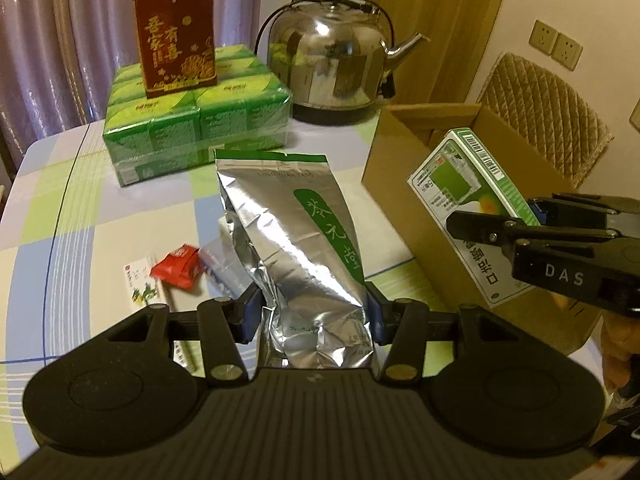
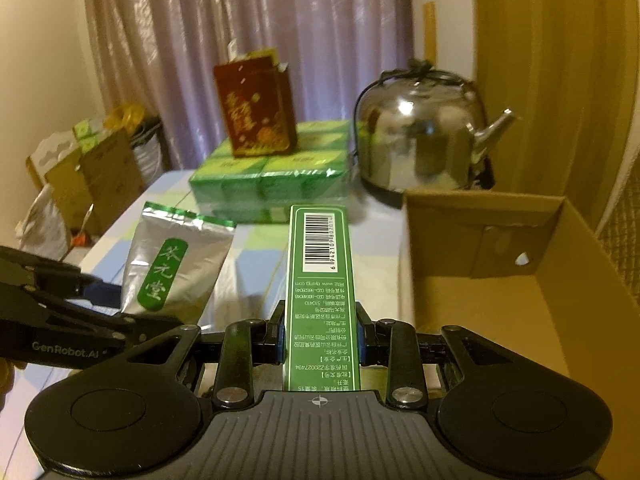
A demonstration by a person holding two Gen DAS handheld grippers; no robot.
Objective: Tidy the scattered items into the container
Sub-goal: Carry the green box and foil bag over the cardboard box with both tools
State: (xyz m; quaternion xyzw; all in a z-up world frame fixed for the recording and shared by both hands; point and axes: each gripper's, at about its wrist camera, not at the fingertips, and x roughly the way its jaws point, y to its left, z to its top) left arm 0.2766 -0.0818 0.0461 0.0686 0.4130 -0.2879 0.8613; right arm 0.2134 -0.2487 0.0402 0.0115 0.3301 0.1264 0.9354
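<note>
My left gripper is shut on the lower end of a silver foil tea pouch with a green label, held above the table. That pouch shows at the left in the right wrist view. My right gripper is shut on a long green and white box with a barcode, held in the air just left of the open cardboard box. In the left wrist view the green box hangs in front of the cardboard box. A red sachet, a clear packet and a small card lie on the table.
A steel kettle stands at the back beside a wrapped pack of green tissue packs with a dark red carton on top. The checked tablecloth covers the table. A quilted chair back rises behind the cardboard box.
</note>
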